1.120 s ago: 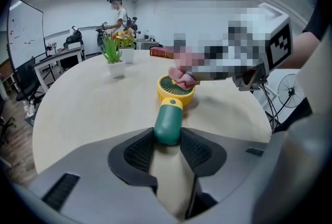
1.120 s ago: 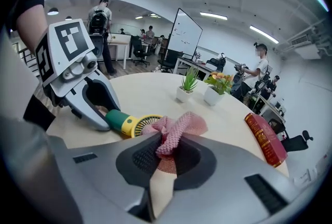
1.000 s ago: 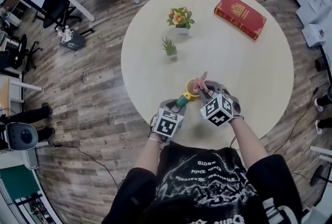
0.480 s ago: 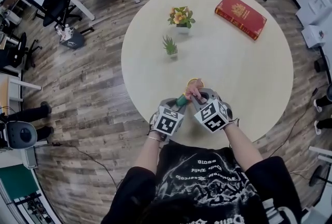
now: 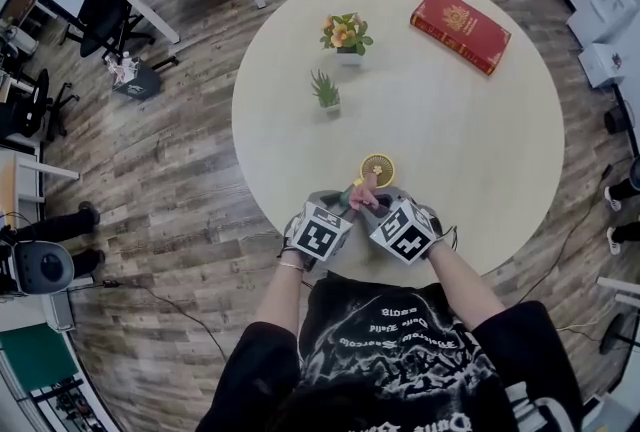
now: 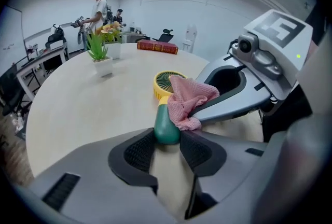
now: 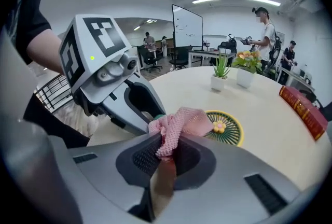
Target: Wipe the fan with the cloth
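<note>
Head view: one round surface (image 5: 470, 130), and on it one fan (image 5: 378, 167), one pink cloth (image 5: 362, 193), one red book (image 5: 460, 17) and two plants, a flower pot (image 5: 347, 33) and a small green plant (image 5: 326, 92). My two grippers sit side by side at the near edge, my left gripper (image 5: 343, 205) and my right gripper (image 5: 367, 207). A second ago the cloth lay up over the fan's round head. Now it is drawn back toward the handle and the yellow grille shows bare. My right gripper has come in closer to my body, while my left has kept its place. The fan lies close to the near rim. Bare surface runs wide to the right and on toward the book, and the green plant stands well apart to the far left.

Left gripper view: my jaws pinch the fan's green handle, half spread around it. The fan's head points away over the surface. The cloth drapes against the handle's upper end, touching it, and my right gripper's finger reaches in from the right.

Right gripper view: my jaws are pressed on a fold of the cloth, which bunches above them. The grille with its small flower centre lies just beyond, uncovered. The book lies near the right rim.
</note>
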The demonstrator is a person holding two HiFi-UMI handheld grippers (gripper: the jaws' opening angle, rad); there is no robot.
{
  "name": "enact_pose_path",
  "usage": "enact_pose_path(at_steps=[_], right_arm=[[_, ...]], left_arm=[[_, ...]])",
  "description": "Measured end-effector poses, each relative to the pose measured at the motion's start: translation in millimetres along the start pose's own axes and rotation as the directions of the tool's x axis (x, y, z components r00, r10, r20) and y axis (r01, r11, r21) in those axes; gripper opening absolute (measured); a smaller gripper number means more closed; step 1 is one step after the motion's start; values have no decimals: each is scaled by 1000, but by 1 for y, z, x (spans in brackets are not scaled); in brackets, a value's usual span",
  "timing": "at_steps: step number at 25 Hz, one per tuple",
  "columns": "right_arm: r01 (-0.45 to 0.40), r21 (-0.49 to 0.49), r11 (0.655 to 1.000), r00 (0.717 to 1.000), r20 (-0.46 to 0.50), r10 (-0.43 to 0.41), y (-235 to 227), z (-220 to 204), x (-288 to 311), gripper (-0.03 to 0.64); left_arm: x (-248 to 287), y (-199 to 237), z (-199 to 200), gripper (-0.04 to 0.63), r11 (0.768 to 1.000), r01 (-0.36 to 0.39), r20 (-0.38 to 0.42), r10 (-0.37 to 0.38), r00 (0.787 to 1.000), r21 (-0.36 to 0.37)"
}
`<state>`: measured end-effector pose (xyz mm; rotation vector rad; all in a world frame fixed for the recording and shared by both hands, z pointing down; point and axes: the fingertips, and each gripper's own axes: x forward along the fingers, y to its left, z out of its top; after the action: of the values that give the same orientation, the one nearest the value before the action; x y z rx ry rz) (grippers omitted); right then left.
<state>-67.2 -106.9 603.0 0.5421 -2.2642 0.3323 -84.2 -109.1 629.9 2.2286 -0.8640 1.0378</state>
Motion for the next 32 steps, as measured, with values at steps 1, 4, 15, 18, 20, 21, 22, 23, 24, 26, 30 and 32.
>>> enact_pose_path(at_steps=[1, 4, 15, 18, 20, 21, 22, 23, 24, 26, 30, 32], right_arm=[[-7, 0, 1000, 1000, 1, 7, 2, -2, 0, 43], [-31, -3, 1000, 1000, 4, 31, 9, -6, 0, 43], [92, 153, 984, 996, 3, -93, 2, -19, 7, 43], [134, 335, 932, 988, 31, -153, -10, -24, 1, 43], [149, 403, 903, 983, 39, -179, -16, -25, -1, 43], [156, 421, 894, 981, 39, -190, -18, -26, -2, 43], [164, 435, 885, 979, 39, -200, -20, -26, -3, 43], [169, 453, 875, 977, 41, -209, -22, -28, -4, 43], [170, 478, 862, 975, 45, -217, -24, -29, -6, 43], [168, 530, 831, 971, 55, -231, -28, -34, -9, 43], [180, 584, 791, 963, 58, -262, -35, -39, -15, 43], [184, 621, 762, 958, 60, -280, -37, -42, -18, 43]], left_arm=[[0, -2, -1, 173, 1000, 22, -11, -22, 1000, 7], [-3, -7, -6, 173, 996, 93, -21, -93, 995, 8], [-3, -8, -7, 169, 995, 96, -94, -92, 991, 40], [-2, -10, -7, 169, 994, 92, -113, -84, 990, 60], [-2, -11, -6, 169, 994, 91, -122, -82, 989, 64], [-2, -11, -6, 169, 994, 89, -124, -81, 989, 65], [-2, -12, -6, 169, 994, 87, -124, -78, 989, 67], [-2, -12, -6, 169, 994, 85, -122, -76, 990, 71], [-1, -12, -6, 169, 994, 83, -120, -74, 990, 75], [0, -14, -6, 169, 993, 83, -115, -74, 991, 82], [3, -17, -5, 169, 992, 86, -112, -75, 991, 94], [5, -22, -3, 169, 991, 85, -103, -74, 992, 103]])
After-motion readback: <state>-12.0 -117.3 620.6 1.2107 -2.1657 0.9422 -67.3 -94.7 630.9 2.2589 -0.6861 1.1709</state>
